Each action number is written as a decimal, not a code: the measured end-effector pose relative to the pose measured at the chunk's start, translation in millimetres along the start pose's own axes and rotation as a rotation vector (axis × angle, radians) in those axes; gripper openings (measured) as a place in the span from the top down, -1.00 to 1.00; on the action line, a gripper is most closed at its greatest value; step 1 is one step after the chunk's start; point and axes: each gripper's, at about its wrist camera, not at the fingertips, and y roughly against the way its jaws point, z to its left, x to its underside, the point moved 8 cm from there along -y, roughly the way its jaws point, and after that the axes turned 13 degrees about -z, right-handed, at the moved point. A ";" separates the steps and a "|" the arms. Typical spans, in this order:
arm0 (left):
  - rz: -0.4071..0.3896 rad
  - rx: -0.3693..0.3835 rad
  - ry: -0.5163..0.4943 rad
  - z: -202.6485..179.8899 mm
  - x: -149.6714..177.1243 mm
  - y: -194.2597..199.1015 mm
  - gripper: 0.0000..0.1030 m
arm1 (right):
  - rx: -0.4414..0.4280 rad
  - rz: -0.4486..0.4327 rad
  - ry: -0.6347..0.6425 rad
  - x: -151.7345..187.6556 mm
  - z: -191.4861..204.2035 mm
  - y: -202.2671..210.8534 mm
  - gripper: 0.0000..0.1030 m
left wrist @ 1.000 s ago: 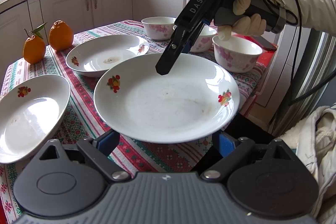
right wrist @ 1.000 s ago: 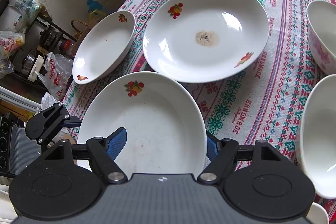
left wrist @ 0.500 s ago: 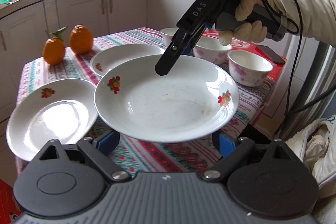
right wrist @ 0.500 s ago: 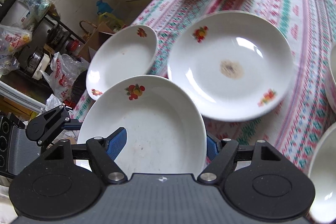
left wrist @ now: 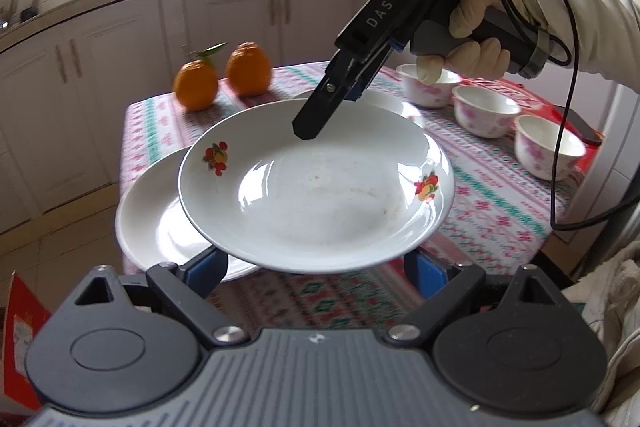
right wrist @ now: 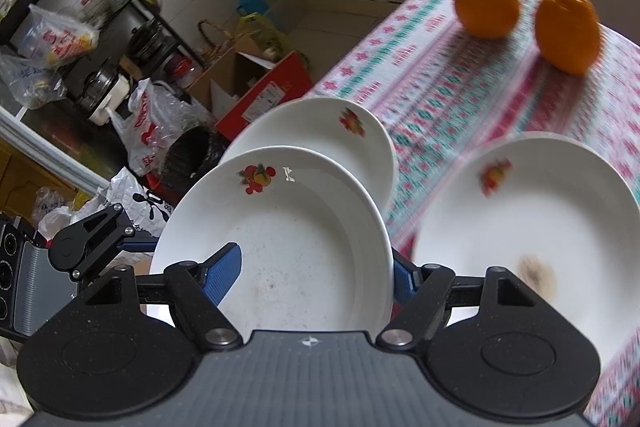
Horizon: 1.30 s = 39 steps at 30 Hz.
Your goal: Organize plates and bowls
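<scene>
A white plate with fruit prints (left wrist: 316, 187) hangs in the air, held at opposite rims by both grippers. My left gripper (left wrist: 316, 267) is shut on its near rim. My right gripper (left wrist: 308, 131) is shut on its far rim; in the right wrist view the same plate (right wrist: 280, 247) sits between that gripper's blue pads (right wrist: 224, 269). The held plate hovers partly over a second white plate (left wrist: 160, 227) (right wrist: 316, 131) at the table's left edge. A third plate (right wrist: 536, 227) with a brown stain lies to the right.
Two oranges (left wrist: 224, 75) stand at the far side of the patterned tablecloth (left wrist: 500, 203). Three pink-flowered bowls (left wrist: 484, 111) sit at the right. A phone (left wrist: 580, 127) lies beyond them. Boxes, bags and a bin (right wrist: 192, 155) crowd the floor left of the table.
Both grippers have carried the held plate to the left, so that it now overlaps the plate at the table's left edge. The grip on the plate has not changed.
</scene>
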 end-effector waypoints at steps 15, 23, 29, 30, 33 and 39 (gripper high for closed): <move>0.016 -0.088 0.068 39.1 10.0 -3.5 -0.83 | -0.046 0.060 0.038 -25.9 0.6 -62.1 -0.57; 0.024 -0.088 0.095 50.2 11.6 -10.4 -0.83 | -0.040 0.056 0.037 -32.4 -5.1 -69.8 -0.57; 0.032 -0.089 0.108 54.0 13.6 -15.8 -0.83 | -0.025 0.056 0.038 -34.0 -8.3 -75.1 -0.57; 0.033 -0.089 0.110 54.3 13.6 -16.5 -0.83 | -0.022 0.058 0.037 -33.7 -8.5 -75.4 -0.57; 0.037 -0.088 0.114 55.1 14.4 -17.5 -0.84 | -0.018 0.060 0.037 -33.9 -9.8 -76.4 -0.57; 0.045 -0.088 0.131 59.2 16.6 -19.4 -0.84 | -0.018 0.060 0.032 -33.1 -10.8 -73.7 -0.57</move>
